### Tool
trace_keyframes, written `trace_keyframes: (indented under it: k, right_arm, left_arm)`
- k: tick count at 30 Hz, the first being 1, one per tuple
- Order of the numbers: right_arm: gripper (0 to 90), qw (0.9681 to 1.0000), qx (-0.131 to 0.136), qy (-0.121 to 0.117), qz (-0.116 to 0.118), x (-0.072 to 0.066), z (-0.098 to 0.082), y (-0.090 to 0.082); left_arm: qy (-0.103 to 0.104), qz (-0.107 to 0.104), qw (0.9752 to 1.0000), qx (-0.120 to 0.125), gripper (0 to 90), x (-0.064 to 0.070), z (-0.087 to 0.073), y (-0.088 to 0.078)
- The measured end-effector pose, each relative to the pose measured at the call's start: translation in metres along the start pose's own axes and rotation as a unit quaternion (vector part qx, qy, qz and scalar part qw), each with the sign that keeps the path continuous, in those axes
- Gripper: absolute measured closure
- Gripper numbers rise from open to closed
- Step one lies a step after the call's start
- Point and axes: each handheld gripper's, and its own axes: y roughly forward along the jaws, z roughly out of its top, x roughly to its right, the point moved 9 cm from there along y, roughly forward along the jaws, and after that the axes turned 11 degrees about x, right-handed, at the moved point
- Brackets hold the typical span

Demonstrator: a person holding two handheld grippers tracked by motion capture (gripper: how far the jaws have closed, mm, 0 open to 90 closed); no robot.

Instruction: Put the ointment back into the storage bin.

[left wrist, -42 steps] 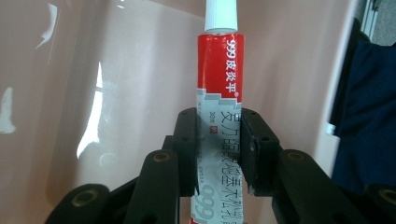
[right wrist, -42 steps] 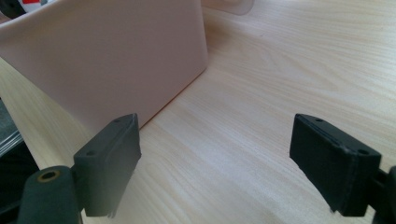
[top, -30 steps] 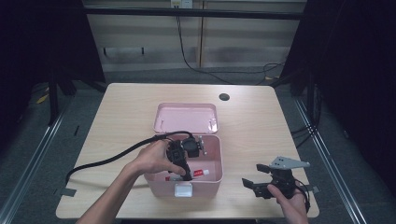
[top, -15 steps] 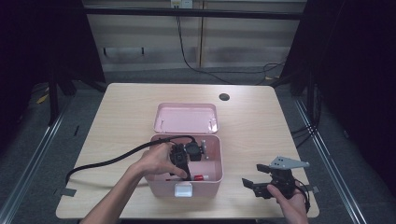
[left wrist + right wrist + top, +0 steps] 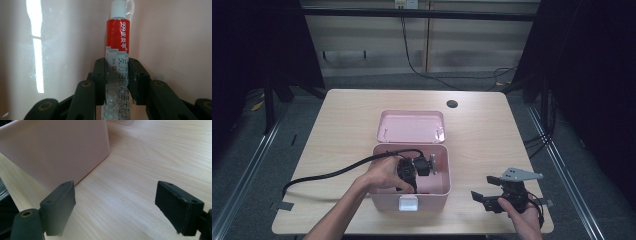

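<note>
My left gripper (image 5: 117, 82), clamped on the red-and-white tube (image 5: 117, 50), has it low inside the pink box (image 5: 439, 192) at lower centre; releasing it looks next, while my right gripper (image 5: 484, 192) rests open at lower right.

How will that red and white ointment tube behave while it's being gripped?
The tube is likely soft: the left gripper pinches its flattened lower part, so it may bend. It looks light. Its glossy skin could slip.

Tube (image 5: 117, 47) inside box (image 5: 439, 187) on table (image 5: 347, 115)
</note>
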Motion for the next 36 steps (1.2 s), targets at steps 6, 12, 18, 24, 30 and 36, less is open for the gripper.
trace_keyframes:
  k: [6, 12, 18, 24, 30, 36]
  right_arm:
    - [16.3, 1.0, 0.0, 0.001, 0.0, 0.001, 0.0, 0.0]
    - [16.3, 1.0, -0.001, 0.0, 0.0, 0.001, 0.0, 0.0]
    - [16.3, 1.0, -0.001, 0.001, 0.0, 0.001, -0.001, 0.001]
    - [16.3, 1.0, -0.001, 0.001, 0.0, 0.001, 0.0, 0.0]
    - [16.3, 1.0, 0.0, 0.001, 0.0, 0.001, 0.0, 0.0]
    - [16.3, 1.0, 0.0, 0.001, 0.0, 0.0, 0.0, 0.0]
  left_arm:
    - [-0.002, -0.009, 0.9999, -0.008, 69.7, -0.001, -0.002, 0.004]
    - [-0.005, -0.019, 0.9996, -0.018, 69.5, 0.0, -0.003, 0.006]
    - [-0.011, -0.02, 0.9996, -0.014, 70.8, 0.0, -0.002, 0.003]
    - [-0.014, -0.014, 0.9998, -0.007, 68.3, -0.001, -0.001, -0.001]
    - [-0.025, -0.007, 0.9996, 0.004, 63.9, -0.001, 0.001, -0.003]
    - [-0.036, -0.008, 0.9989, 0.028, 58.1, 0.001, 0.005, -0.013]
